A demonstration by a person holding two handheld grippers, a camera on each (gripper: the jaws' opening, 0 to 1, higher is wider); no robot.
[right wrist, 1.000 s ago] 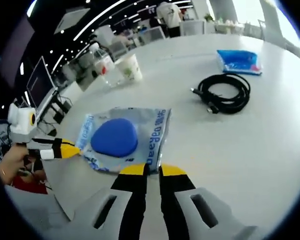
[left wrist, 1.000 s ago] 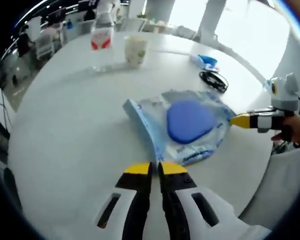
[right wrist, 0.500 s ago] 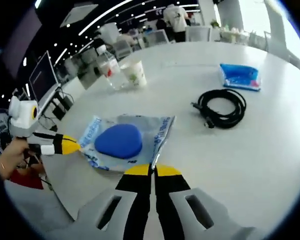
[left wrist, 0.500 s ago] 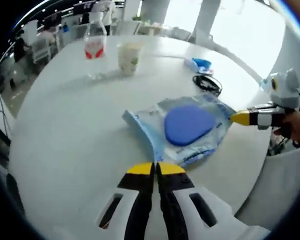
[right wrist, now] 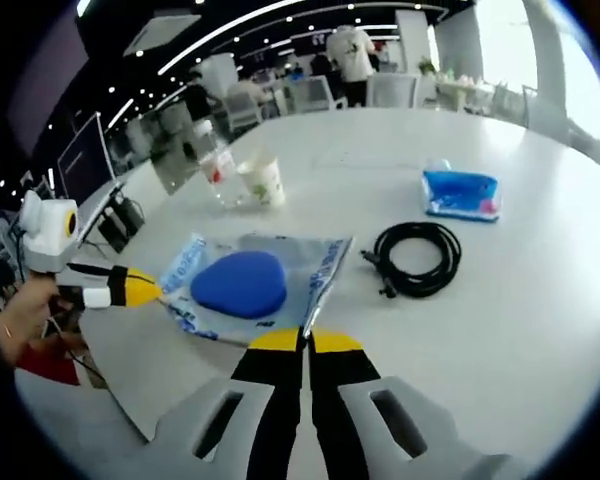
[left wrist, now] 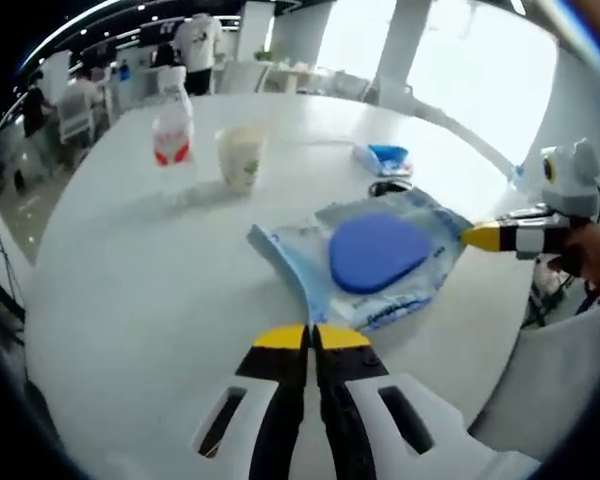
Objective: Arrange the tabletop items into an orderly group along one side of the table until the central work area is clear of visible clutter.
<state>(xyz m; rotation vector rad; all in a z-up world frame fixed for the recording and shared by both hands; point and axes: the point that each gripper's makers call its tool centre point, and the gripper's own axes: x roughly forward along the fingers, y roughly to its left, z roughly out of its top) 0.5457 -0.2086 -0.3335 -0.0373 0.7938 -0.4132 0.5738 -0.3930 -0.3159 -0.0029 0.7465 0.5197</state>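
Now: both claws pinch one bag
Left claw (left wrist: 311, 337): clamped on bag (left wrist: 375, 250) edge
Right claw (right wrist: 306, 342): clamped on opposite edge
Next: likely carry it toward the cup (left wrist: 239, 160)

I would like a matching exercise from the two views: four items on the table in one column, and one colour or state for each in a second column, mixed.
Items:
1. cable
2. paper cup
3. plastic bag
4. small packet

Descriptions:
A. holds a dark blue pad, gripped at two edges
B. black, coiled in a loop
C. bright blue, lying beyond the cable
D. upright, beside the water bottle

Pairs: 1-B, 2-D, 3-A, 4-C
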